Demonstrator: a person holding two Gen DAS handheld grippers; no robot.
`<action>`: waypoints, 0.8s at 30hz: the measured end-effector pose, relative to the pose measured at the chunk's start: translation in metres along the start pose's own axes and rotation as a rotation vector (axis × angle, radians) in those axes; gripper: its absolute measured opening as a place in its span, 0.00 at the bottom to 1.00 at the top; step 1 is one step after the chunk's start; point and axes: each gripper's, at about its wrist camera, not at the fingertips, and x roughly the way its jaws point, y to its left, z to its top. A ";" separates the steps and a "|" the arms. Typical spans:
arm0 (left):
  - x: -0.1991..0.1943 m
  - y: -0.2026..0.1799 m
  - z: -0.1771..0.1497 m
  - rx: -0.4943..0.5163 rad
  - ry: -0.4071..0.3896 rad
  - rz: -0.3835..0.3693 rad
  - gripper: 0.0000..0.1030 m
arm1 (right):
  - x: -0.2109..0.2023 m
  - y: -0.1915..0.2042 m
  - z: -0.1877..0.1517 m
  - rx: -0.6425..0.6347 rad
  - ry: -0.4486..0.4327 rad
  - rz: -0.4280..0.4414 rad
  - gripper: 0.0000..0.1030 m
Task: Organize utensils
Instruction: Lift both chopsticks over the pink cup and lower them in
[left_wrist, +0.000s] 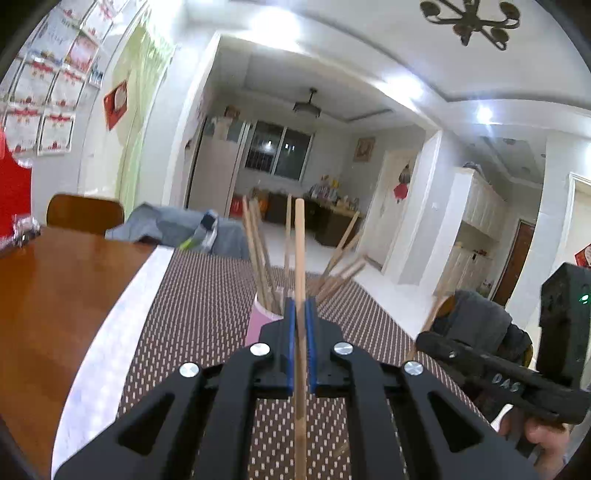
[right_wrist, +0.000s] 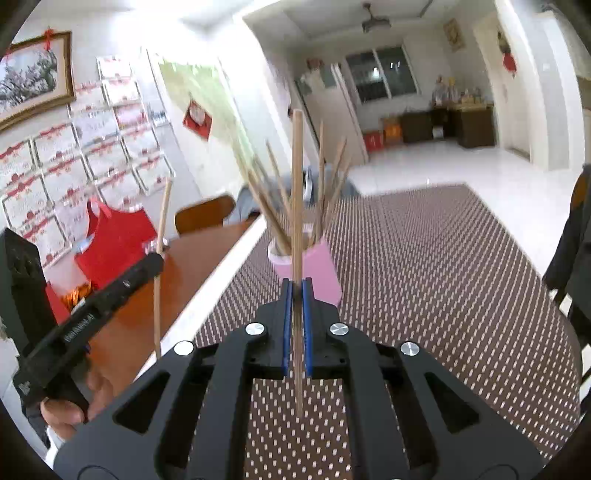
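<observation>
Step in hand: carrying chopsticks to pink cup on counter.
Left tool clamps one upright chopstick.
Right tool clamps another chopstick.
Next, likely: tip each over cup rim, clear standing sticks, release.

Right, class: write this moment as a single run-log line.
left gripper: shut on chopstick | right gripper: shut on second chopstick | pink cup: on dotted mat, holds several chopsticks | both sticks upright, not yet in cup
</observation>
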 end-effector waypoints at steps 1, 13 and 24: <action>0.001 -0.001 0.003 0.005 -0.017 -0.002 0.06 | -0.001 0.000 0.006 -0.002 -0.022 0.003 0.06; 0.035 -0.008 0.042 0.023 -0.265 -0.001 0.06 | 0.023 0.009 0.051 -0.061 -0.218 -0.040 0.06; 0.098 0.016 0.055 -0.060 -0.377 -0.009 0.06 | 0.047 0.006 0.076 -0.082 -0.341 -0.050 0.05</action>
